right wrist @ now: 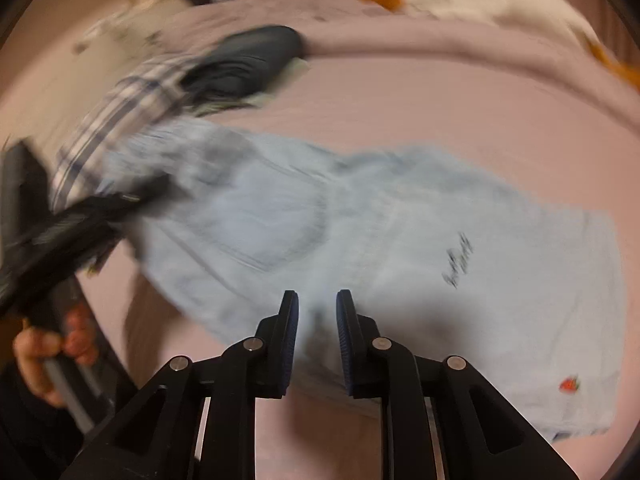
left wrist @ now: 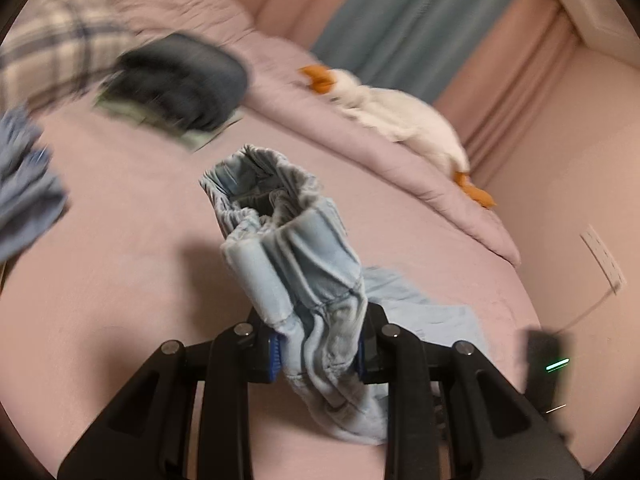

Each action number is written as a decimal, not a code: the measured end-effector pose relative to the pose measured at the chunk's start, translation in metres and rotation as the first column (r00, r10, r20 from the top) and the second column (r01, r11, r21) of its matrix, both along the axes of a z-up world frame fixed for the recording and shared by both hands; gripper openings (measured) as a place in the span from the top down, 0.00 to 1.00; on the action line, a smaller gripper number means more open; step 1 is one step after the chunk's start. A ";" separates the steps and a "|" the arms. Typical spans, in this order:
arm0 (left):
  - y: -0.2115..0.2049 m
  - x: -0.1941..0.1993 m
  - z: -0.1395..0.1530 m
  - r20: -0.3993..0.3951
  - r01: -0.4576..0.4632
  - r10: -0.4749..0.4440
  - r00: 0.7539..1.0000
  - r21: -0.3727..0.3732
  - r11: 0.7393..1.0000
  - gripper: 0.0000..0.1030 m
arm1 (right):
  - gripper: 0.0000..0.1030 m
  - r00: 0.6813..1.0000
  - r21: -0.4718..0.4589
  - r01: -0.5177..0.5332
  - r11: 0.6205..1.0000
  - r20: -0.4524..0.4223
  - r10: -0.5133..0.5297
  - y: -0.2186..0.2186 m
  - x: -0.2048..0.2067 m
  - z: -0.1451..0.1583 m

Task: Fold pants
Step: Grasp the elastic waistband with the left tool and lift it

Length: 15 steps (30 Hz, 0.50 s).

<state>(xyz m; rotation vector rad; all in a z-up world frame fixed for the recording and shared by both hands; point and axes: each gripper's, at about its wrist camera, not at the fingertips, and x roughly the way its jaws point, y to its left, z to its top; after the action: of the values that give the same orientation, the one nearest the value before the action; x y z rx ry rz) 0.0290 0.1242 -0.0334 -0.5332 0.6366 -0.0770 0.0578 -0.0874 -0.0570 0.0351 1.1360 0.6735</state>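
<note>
Pink bedsheet (left wrist: 120,280) carries a plaid cloth (left wrist: 52,52) and dark bundle (left wrist: 180,80) left of the pants (left wrist: 296,272), a plush goose (left wrist: 400,116) right. Left gripper (left wrist: 320,354) clamps the waistband, lifted; right gripper (right wrist: 317,340), jaws slightly parted, hovers over the pant leg.

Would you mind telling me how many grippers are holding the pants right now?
1. The left gripper is shut on the waistband of the pants; the right gripper is open above them.
</note>
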 end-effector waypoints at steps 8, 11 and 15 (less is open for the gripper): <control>-0.092 0.030 0.043 0.072 0.222 -0.229 0.971 0.097 0.970 0.75 | 0.73 0.989 0.163 0.062 0.985 -0.143 -0.039 -0.025 -0.006 -0.038; -0.126 0.037 0.043 0.059 0.288 -0.298 0.953 0.135 0.948 0.75 | 0.72 0.974 0.281 0.167 0.945 -0.194 -0.115 -0.065 -0.004 -0.035; -0.166 0.045 0.027 0.018 0.371 -0.379 0.925 0.174 0.912 0.75 | 0.49 0.911 0.462 0.398 0.792 -0.303 -0.281 -0.151 0.002 -0.036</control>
<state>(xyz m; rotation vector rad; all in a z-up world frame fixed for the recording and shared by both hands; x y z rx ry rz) 0.0737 -0.0421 -0.0060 -0.2394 0.6818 -0.3968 0.0601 -0.2380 -0.0927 0.7812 1.0897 0.6379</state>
